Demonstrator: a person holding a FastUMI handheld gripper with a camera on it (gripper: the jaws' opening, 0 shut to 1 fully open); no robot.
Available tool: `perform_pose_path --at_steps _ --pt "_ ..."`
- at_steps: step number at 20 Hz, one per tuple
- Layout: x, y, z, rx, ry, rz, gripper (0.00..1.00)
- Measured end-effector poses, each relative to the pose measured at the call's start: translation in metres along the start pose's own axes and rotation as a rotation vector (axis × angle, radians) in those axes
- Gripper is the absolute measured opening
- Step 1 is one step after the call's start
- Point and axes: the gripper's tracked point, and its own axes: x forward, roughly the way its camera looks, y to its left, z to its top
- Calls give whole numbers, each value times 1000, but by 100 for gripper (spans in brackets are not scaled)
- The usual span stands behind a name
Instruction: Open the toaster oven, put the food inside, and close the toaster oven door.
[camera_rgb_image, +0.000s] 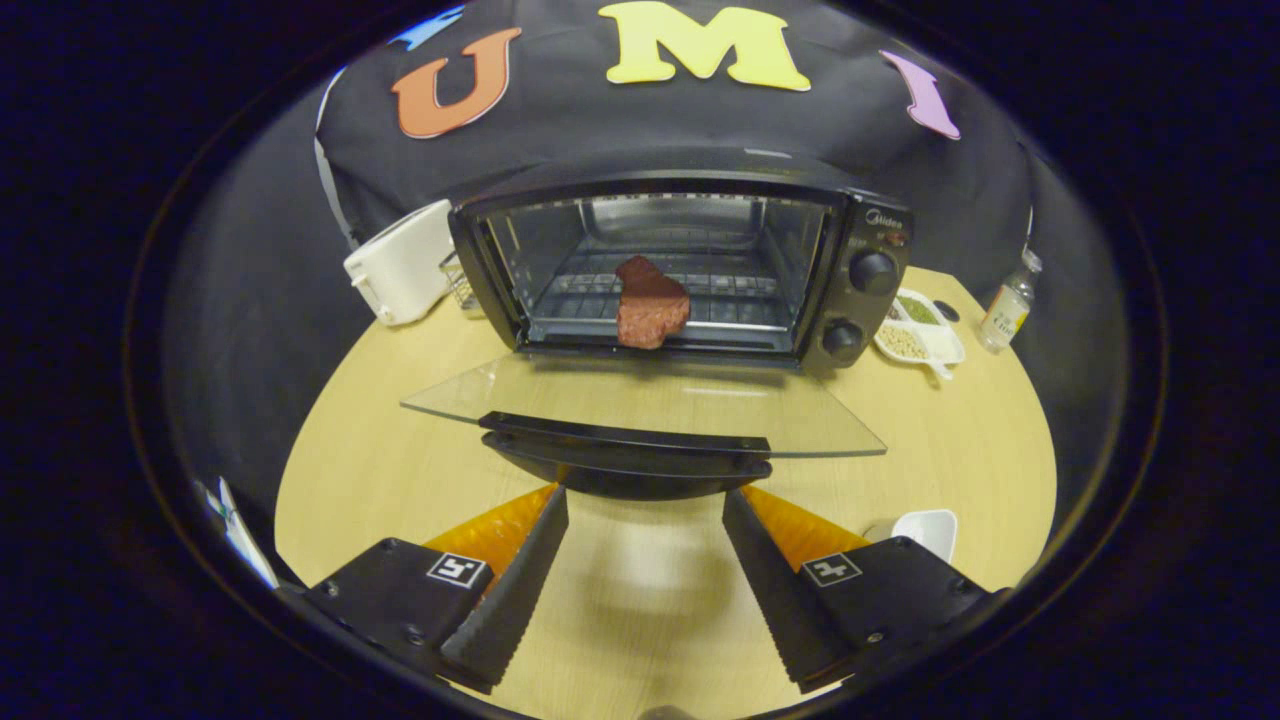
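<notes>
Gripper (645, 500) held wide apart, nothing between the two fingers; bare wooden table (650, 600) shows in the gap. Each finger is black with a serrated inner face and orange backing. Fingertips sit just short of the door handle (625, 465), not touching it as far as can be told.

Just ahead of the fingers: the toaster oven's glass door (640, 400) lies fully folded down, flat and level above the table, its black handle at the near edge spanning the gap between the fingertips.

Beyond the door: the toaster oven (680, 265), mouth open and facing the gripper. A piece of reddish-brown meat (650, 303) rests on the wire rack inside, near the front lip, roughly centred between the fingers' lines. Its long axis runs front to back, narrow end pointing toward the rear wall, broad end toward the door.

Off the right finger: small white bowl (928, 528) close by; farther, beside the oven's knobs, a white divided dish (925, 330) of grains and a small bottle (1008, 303). Off the left finger, far: white toaster (400, 262) just beside the oven.
</notes>
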Motion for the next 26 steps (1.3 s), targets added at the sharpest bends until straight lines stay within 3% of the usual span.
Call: perform_pose_path --at_steps 9,16,26 --pt "-18 -1 80 -39 -144 -16 100" --pt "-41 -17 71 -17 -158 -15 100" --pt "-91 -95 38 37 -192 -130 100"
